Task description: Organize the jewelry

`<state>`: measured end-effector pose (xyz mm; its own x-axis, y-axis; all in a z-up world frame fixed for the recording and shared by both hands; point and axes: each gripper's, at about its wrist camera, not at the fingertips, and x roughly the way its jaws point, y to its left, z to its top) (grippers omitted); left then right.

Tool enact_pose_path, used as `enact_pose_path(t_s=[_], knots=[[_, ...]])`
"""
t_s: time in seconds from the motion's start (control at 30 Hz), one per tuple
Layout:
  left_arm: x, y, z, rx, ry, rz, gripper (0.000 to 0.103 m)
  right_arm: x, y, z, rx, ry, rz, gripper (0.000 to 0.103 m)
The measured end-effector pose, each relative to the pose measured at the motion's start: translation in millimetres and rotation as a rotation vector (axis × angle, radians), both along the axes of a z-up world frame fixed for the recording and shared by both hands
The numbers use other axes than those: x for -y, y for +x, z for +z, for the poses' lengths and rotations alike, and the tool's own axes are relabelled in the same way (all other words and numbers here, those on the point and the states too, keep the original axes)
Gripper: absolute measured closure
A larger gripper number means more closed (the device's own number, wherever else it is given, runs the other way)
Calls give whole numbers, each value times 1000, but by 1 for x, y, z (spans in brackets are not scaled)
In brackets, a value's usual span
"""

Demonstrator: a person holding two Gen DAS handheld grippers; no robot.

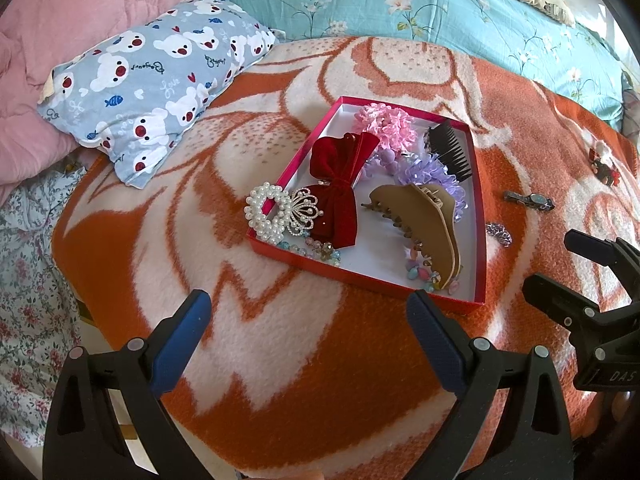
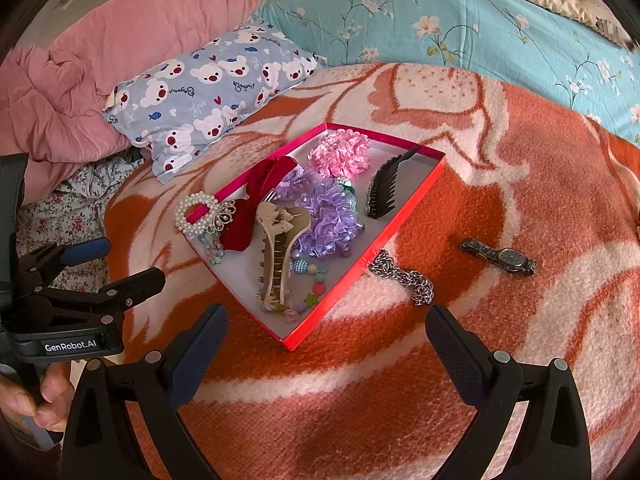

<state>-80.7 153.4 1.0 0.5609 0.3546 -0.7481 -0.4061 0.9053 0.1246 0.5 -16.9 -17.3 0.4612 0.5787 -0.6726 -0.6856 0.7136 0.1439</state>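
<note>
A shallow red box (image 1: 276,251) (image 2: 362,261) lies on the orange-and-cream blanket. It holds a beige claw clip (image 1: 424,224) (image 2: 280,248), a red velvet bow (image 1: 340,184) (image 2: 256,200), a pink scrunchie (image 1: 384,124) (image 2: 340,152), a purple scrunchie (image 1: 432,172) (image 2: 328,216), a black comb clip (image 1: 448,148) (image 2: 384,188) and loose beads. A pearl ring (image 1: 264,212) (image 2: 196,208) hangs over the box's left rim. Outside, right of the box, lie a silver chain (image 2: 400,276) and a wristwatch (image 1: 528,200) (image 2: 500,258). My left gripper (image 1: 308,308) (image 2: 120,264) and right gripper (image 2: 328,316) (image 1: 560,268) hover open and empty before the box.
A blue bear-print pillow (image 1: 152,84) (image 2: 216,92) and a pink quilt (image 2: 120,60) lie at the back left, a turquoise floral duvet (image 1: 420,4) behind. A small dark brooch (image 1: 604,164) sits at the far right. The bed's edge drops off at the left. A hand (image 2: 36,404) grips the left tool.
</note>
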Motion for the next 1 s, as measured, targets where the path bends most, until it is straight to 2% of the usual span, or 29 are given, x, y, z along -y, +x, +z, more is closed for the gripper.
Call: enact_pose_path(t_s=[1.0], knots=[[-1,3,-6,-11,-7,-1,4,1,2,3,0,8,-9,3]])
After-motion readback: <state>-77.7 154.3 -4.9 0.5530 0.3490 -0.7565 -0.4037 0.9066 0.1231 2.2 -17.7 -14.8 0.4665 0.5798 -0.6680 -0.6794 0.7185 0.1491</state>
